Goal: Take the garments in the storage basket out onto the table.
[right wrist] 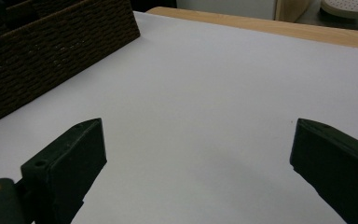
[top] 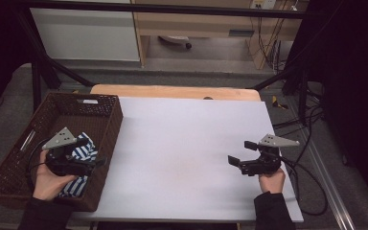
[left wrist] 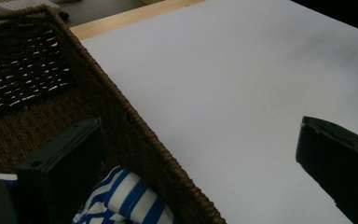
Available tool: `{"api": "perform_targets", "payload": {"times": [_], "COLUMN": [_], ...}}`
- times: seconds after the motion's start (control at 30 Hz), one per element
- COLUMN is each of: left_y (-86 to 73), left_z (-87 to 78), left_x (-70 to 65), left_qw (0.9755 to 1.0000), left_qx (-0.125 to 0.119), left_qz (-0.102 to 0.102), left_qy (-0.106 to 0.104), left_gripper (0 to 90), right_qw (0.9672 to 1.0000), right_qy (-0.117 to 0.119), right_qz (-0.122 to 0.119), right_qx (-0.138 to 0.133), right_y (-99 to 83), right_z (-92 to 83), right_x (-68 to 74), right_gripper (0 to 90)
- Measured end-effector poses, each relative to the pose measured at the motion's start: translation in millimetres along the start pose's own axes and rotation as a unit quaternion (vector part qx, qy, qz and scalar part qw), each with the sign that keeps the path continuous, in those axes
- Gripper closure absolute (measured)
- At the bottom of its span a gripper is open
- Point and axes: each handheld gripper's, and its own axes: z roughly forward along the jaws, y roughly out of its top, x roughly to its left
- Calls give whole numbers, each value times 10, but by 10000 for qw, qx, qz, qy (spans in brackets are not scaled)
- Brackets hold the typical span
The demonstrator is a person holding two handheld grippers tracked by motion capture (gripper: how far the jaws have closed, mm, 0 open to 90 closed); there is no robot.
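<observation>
The left gripper (top: 93, 162) is hanging wide open right over the striped cloth (top: 82, 152) in the basket (top: 106, 130), while the right gripper (top: 242, 153), open too, is waiting far across the bench (top: 182, 143)

One wicker basket (top: 106, 125), one tool (top: 92, 163) and another (top: 242, 152), apparently one striped cloth (top: 82, 152).

The basket (top: 109, 125) is dark brown woven wicker, rough and ribbed along its rim. Inside lies soft blue-and-white striped cloth (top: 82, 152). The tabletop (top: 187, 143) is covered in a smooth, matt white sheet, with pale bare wood showing at its far edge. Each claw's jaws look like matt black plastic, and a flat grey plate (top: 279, 141) tops the right one.
</observation>
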Motion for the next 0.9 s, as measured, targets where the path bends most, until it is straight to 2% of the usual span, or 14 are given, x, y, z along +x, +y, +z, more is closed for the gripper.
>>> {"api": "perform_targets", "payload": {"times": [0.17,0.9], "left_y": [-10,-140], "left_z": [-15,-168], "left_x": [29,304], "left_qw": [10000,9988], "left_qx": [86,311], "left_qz": [-6,-226], "left_qy": [46,311], "left_gripper": [10,12], "right_qw": [10000,10000], "right_qy": [-11,-24], "right_qz": [-1,-14], "right_qx": [-12,35], "right_y": [1,-6], "right_z": [-4,9], "right_x": [-1,-7], "right_gripper": [39,39]}}
